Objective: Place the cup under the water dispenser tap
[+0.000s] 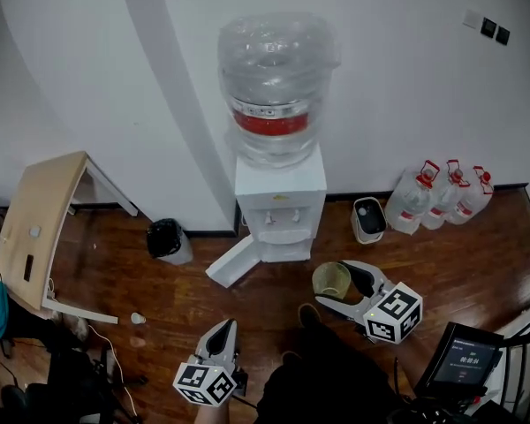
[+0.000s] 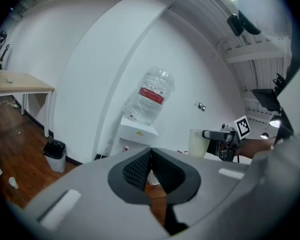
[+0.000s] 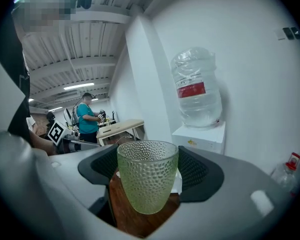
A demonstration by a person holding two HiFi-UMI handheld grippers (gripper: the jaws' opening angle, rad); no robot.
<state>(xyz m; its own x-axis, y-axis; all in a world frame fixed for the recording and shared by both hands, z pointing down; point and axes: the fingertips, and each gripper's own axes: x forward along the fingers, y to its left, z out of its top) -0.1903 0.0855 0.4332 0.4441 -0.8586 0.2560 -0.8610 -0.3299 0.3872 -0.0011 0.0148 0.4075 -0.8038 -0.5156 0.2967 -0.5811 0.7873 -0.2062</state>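
The white water dispenser (image 1: 281, 203) stands against the wall with a clear bottle (image 1: 274, 87) on top and its taps (image 1: 281, 220) above a small recess. A pale green dimpled glass cup (image 1: 329, 277) is held upright in the air, in front of the dispenser and slightly right of it. My right gripper (image 1: 334, 285) is shut on it, a pad on each side of the cup (image 3: 146, 179). The left gripper (image 1: 222, 329) hangs lower left, shut and holding nothing, its pads (image 2: 140, 166) meeting at the tips. The left gripper view shows the cup (image 2: 196, 143) off to the right.
The dispenser's lower door (image 1: 237, 261) hangs open to the left. A black bin (image 1: 168, 239), a white bin (image 1: 368, 219) and water jugs (image 1: 437, 197) line the wall. A wooden table (image 1: 35, 228) stands left, a paper cup (image 1: 138, 318) lies on the floor, and a screen (image 1: 464, 360) is lower right.
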